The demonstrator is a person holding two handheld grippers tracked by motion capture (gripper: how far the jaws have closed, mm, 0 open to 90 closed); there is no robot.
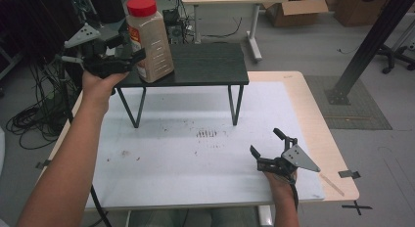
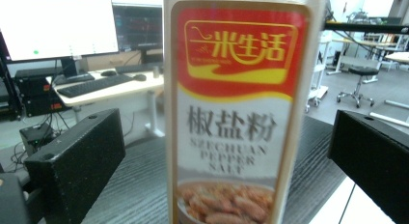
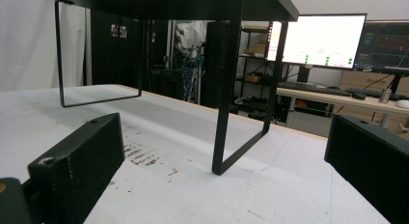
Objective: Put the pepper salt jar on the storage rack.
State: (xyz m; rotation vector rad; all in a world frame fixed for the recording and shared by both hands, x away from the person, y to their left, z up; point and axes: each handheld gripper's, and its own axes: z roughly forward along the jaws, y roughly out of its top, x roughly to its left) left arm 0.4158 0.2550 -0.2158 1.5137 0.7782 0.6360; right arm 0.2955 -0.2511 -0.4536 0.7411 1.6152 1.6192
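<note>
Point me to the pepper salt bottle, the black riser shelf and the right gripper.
pepper salt bottle (image 1: 152, 46): high view, body below red cap.
black riser shelf (image 1: 208, 64): high view, bare top.
right gripper (image 1: 266, 143): high view, between its open fingertips.

In the left gripper view the pepper salt bottle (image 2: 236, 113) runs past the top and bottom edges, hiding its cap and base, and its label reads soft and blurred. From above, the left gripper (image 1: 128, 61) covers part of the bottle's near left side. The text on the far monitor (image 3: 320, 40) is too small to read.
</note>
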